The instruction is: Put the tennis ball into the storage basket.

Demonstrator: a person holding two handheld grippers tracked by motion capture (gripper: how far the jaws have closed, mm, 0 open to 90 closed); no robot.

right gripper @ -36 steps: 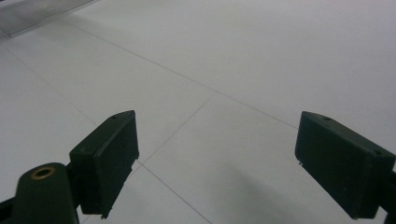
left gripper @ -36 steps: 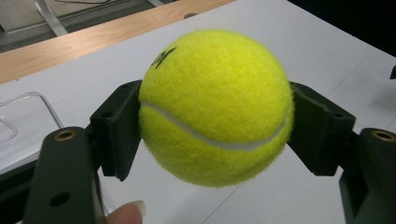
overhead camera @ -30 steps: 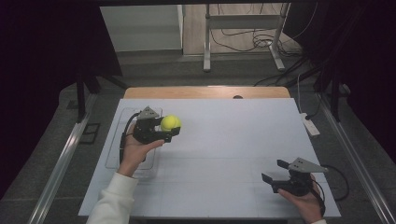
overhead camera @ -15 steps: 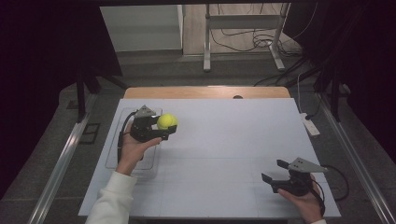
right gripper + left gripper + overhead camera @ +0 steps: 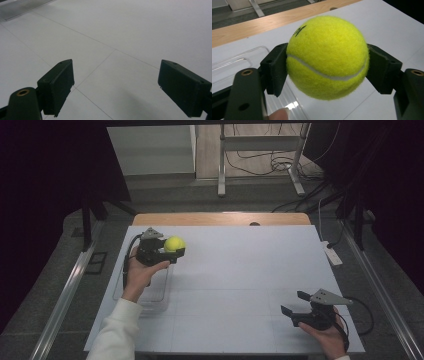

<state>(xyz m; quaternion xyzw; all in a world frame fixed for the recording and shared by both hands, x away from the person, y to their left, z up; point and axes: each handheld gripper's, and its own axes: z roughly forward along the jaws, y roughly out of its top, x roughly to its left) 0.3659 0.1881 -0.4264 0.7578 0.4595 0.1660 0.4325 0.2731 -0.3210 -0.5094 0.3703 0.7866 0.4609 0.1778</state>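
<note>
Nearest the person, the right gripper [image 5: 296,305] rests low over the white table [image 5: 250,270] at its near right corner. In the right gripper view its 2 black jaws stand wide apart with nothing between them but bare white surface and thin grid lines. It looks idle — no part of the work seems to fall to it at this point.

Farther in, at the left side of the table, a clear plastic tray [image 5: 150,292] lies flat, with the person's left forearm and white sleeve [image 5: 117,332] reaching over it. It looks empty as far as can be told through the clear plastic.

Beyond the tray, the left gripper [image 5: 176,251] is held up above the table with its jaws clamped on a tennis ball [image 5: 174,243], 1 pad on each side of it. So the pick-up is done: the ball is off the surface and firmly held. What is left, by my reading, is to carry it to wherever it belongs and let go — the tray just below and behind is the likely place, though that is a guess.

The tennis ball [image 5: 327,56] is bright yellow-green and fuzzy, with 1 curved white seam across its front and a bit of dark print near the top. It looks round and undented under the pads.
</note>
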